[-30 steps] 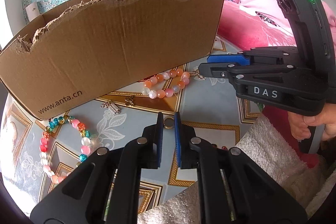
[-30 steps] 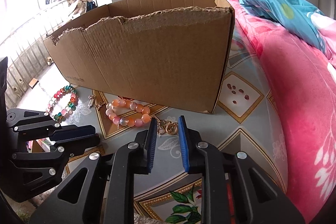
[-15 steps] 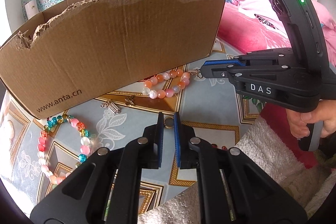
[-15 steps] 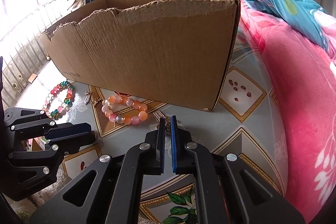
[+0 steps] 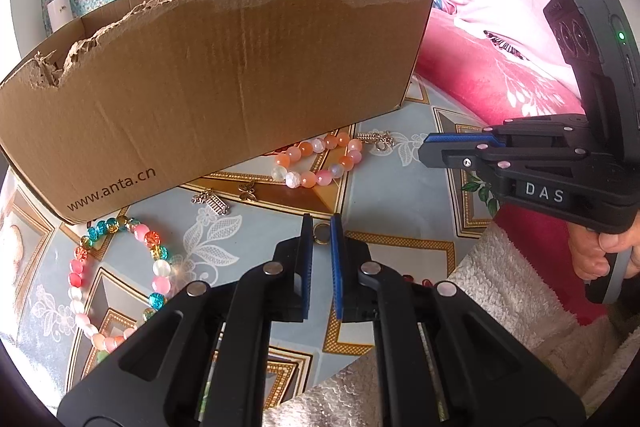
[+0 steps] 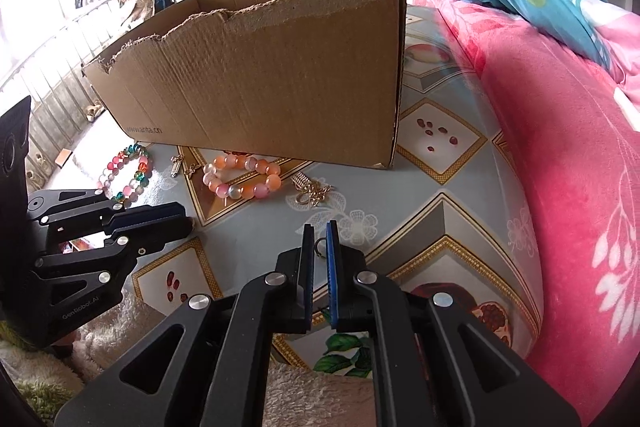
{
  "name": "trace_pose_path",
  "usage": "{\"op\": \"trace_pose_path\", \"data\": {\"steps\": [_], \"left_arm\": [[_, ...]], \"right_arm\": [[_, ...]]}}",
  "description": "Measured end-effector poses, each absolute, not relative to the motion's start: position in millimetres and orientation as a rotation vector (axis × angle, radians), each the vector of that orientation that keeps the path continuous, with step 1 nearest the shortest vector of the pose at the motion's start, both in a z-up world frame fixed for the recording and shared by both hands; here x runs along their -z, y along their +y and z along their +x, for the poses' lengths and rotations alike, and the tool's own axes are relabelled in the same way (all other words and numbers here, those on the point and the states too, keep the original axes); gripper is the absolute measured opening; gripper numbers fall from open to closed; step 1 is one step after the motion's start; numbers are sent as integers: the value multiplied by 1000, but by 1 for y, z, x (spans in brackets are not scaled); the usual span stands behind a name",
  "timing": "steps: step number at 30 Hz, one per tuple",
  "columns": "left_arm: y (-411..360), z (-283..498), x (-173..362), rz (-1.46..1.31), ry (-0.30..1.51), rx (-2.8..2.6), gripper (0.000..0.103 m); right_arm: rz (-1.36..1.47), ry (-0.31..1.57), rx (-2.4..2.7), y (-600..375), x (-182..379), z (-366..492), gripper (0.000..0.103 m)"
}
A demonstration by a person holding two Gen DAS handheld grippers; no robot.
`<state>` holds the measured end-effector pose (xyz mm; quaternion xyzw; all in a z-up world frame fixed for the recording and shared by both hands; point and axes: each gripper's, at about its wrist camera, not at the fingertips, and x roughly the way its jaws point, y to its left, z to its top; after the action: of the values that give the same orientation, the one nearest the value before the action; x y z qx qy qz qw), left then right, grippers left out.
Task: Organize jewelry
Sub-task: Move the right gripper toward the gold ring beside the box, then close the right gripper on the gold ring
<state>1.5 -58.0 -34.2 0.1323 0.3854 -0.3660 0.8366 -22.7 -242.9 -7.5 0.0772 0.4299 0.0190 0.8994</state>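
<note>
Multicolour bracelet: a loop of teal, pink, red and white glass beads (image 5: 116, 267), lying flat on the patterned blue-and-gold bed cover (image 5: 400, 195), at the far left, just below the box's printed corner.
Charms: two small metal pendants, one silver and ribbed (image 5: 211, 201), one a bronze butterfly (image 5: 247, 191), side by side on the cover, near the box's front wall.
Box: a brown corrugated cardboard box with a torn top edge (image 5: 224, 75), open at the top, standing on the cover behind all the jewelry.
Left hand-held gripper: black with blue pads (image 5: 321, 227), jaws drawn narrow on a small gold ring (image 5: 321, 231), which sits between the pad tips; whether the ring is clear of the cover cannot be told.
Orange bracelet: a loop of orange, pink and white round beads (image 5: 316, 163), on the cover, touching or just beside the box's base.
Gold clasp pieces: a small tangle of gold chain and rings (image 6: 312, 191), on the cover just right of the orange bracelet.
Right hand-held gripper: black with blue pads (image 6: 320, 233), jaws narrow on a thin metal ring (image 6: 320, 247) pinched at the pad tips, held above the cover.
Blanket: a pink floral fleece blanket (image 6: 560, 167), along the right edge of the bed.
</note>
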Motion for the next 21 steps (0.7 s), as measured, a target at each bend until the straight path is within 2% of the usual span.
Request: {"op": "trace_pose_path", "data": {"steps": [9, 21], "left_arm": [[-61, 2, 34, 291, 820, 771, 8], [-65, 2, 35, 305, 821, 770, 8]], "right_arm": [[150, 875, -96, -236, 4, -25, 22], [119, 857, -55, -244, 11, -31, 22]]}}
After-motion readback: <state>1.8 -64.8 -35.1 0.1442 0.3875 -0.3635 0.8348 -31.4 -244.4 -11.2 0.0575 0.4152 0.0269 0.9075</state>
